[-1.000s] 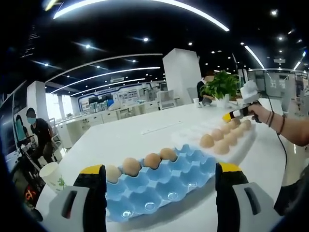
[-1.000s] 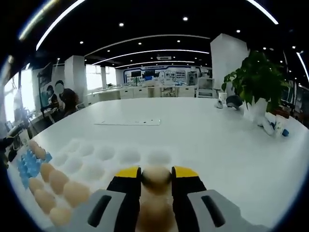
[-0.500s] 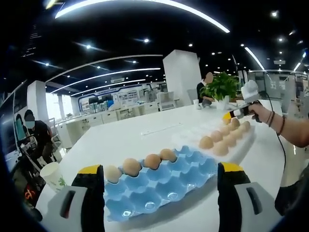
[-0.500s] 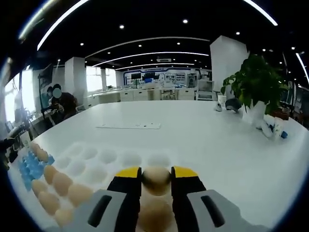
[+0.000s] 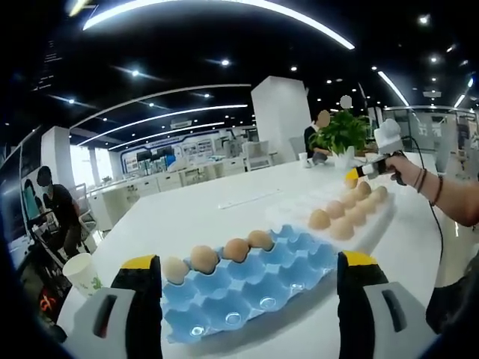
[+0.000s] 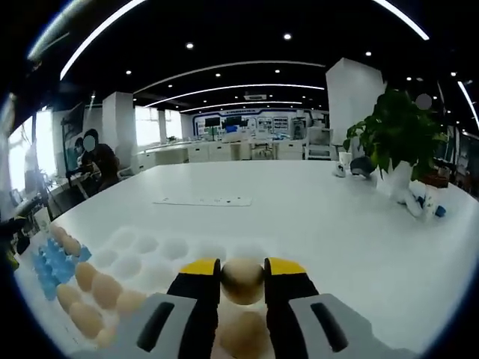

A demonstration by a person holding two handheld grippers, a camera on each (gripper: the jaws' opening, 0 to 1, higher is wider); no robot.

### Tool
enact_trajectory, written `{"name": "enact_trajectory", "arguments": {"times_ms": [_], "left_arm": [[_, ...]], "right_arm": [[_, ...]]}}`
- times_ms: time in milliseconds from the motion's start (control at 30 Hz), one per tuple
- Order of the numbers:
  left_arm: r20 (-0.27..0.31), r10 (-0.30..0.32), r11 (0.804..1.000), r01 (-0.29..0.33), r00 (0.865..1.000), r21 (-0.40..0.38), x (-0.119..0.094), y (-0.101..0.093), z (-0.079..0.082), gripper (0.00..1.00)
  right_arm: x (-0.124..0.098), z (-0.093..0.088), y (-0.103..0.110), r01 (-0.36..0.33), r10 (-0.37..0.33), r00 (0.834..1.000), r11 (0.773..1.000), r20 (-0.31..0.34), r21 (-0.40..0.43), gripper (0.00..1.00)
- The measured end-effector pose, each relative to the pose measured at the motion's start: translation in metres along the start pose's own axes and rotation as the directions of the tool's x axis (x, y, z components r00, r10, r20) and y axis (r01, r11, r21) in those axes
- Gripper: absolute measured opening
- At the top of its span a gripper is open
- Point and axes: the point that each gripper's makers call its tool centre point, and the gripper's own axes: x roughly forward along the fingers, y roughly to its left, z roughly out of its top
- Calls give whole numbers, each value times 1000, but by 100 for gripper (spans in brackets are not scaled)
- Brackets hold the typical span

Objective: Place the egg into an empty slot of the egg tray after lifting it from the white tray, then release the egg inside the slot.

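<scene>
Pinching the egg [image 6: 242, 280] between my right gripper [image 6: 242, 275] jaws, I have it lifted clear of the white tray [image 6: 161, 250], whose round hollows and remaining eggs lie below and to the left in the right gripper view. What matters for the move ahead is direction: the blue egg tray [image 6: 51, 262] sits further left of my right jaws, past the white tray's rows of eggs, so the egg has to travel leftward across those eggs to reach it. In the left gripper view the blue egg tray [image 5: 247, 280] lies right in front of my left gripper [image 5: 251, 307], whose jaws are spread wide with nothing between them. A row of eggs fills its far edge, while the nearer cups look empty, so I judge those near slots to be the target. My right gripper [image 5: 358, 176] shows there at the far right over the white tray [image 5: 340, 213], well apart from the blue one on the surface [image 5: 194, 213].
</scene>
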Motion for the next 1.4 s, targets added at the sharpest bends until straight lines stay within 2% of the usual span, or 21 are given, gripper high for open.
{"name": "enact_trajectory", "arguments": {"times_ms": [400,733,1233,1367,1400], "left_arm": [[-4,-3,1000,3,1000,9,-2,-2,-1,100],[-17,-14,1000,14,1000,19,1,-5,-4,100],[-21,-16,1000,16,1000,19,1,-4,-7,99],[-21,-18,1000,18,1000,20,1,-4,-8,99],[-22,-17,1000,17,1000,20,0,-3,-8,99]], "right_arm": [[-4,11,22,-39,39,999,999,21,-19,23],[-1,13,44,-76,76,997,997,24,4,22],[4,7,79,-136,136,991,991,2,-10,21],[5,-4,74,-106,104,994,993,-38,-59,20],[5,1,76,-119,118,993,992,-7,-48,20]]}}
